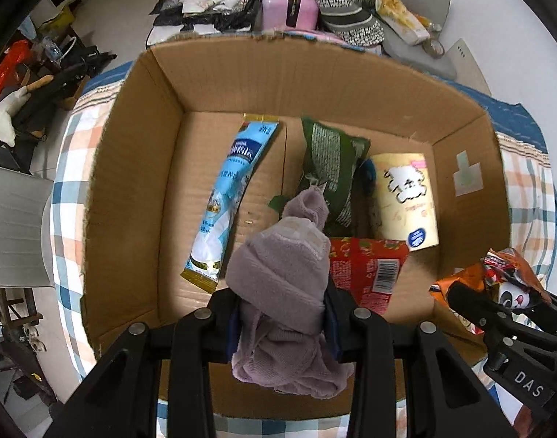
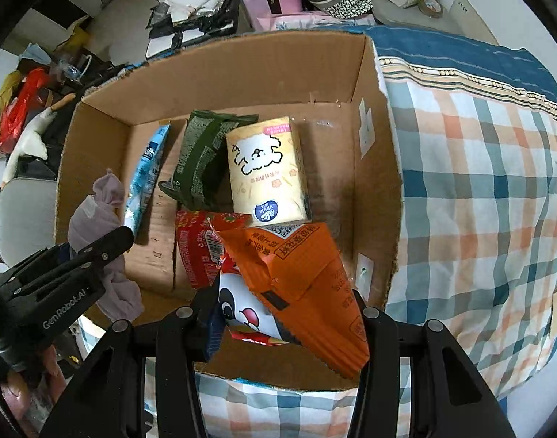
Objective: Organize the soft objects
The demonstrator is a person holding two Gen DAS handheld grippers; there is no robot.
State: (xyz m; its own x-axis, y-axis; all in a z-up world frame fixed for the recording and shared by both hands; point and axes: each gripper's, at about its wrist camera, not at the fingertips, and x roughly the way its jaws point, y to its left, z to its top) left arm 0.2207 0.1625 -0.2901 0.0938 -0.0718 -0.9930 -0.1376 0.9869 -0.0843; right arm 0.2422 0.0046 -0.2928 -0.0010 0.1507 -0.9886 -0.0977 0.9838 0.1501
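Pinching a fuzzy mauve cloth (image 1: 283, 284), the left tongs (image 1: 282, 323) hang over the cardboard box's (image 1: 139, 168) near edge; the right tongs (image 2: 285, 323) clamp a crinkly orange snack bag (image 2: 296, 284) (panda printed). Beyond lie a red packet (image 1: 366, 268), a Vinda tissue pack (image 2: 265, 171), a green pouch (image 1: 331, 168) and a blue sachet (image 1: 223, 200), with bare floor at the box's right.

Bright, even indoor light, soft shadows inside the cardboard box (image 1: 315, 84), strong fisheye bending and dark corners.
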